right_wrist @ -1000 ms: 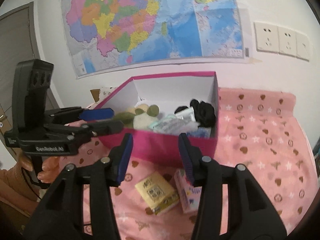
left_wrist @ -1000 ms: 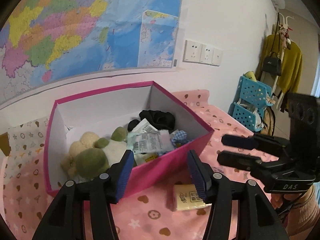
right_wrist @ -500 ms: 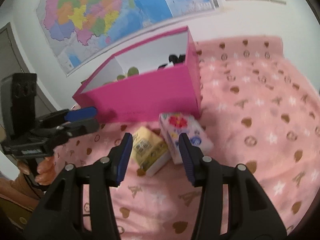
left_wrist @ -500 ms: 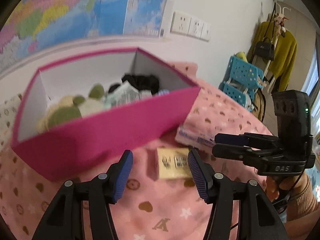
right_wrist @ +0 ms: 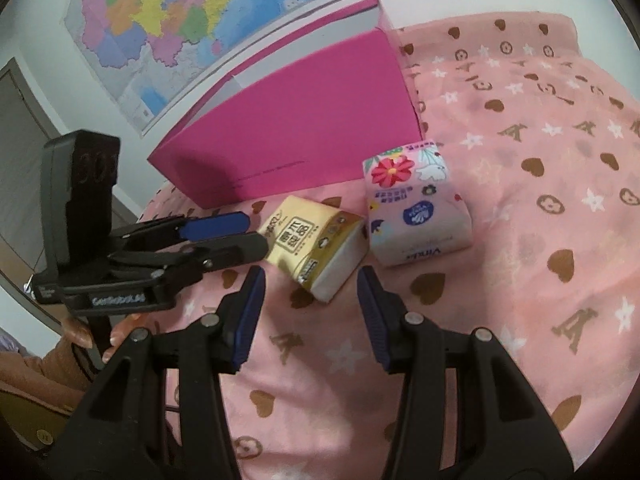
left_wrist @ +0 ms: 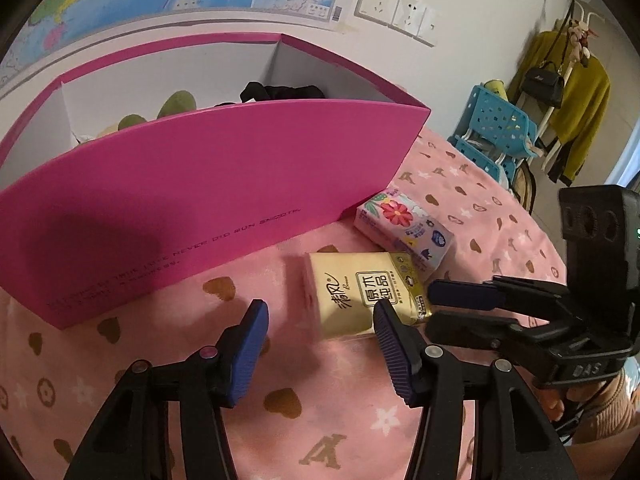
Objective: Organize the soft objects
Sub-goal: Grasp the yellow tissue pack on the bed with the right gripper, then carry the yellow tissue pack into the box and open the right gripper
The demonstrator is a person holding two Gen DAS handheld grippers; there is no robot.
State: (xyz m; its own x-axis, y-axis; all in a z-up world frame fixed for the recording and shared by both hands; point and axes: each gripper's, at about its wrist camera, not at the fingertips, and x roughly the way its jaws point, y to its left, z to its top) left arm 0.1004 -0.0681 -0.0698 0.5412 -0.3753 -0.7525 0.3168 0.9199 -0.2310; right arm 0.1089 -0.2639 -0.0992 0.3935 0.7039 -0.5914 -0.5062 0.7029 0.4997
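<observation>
Hiding most box contents; green plush barely visible.

A yellow tissue pack lies before the pink cardboard box; a floral tissue pack sits just right of it.

wall map, sockets, blue crates

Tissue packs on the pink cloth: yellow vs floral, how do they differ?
The yellow pack is plain cream-yellow; the floral pack is pink with a red flower. The yellow pack lies skewed, nearer both grippers; the floral pack sits beside the pink box corner. Both are soft, ungripped, outside the box.
</observation>
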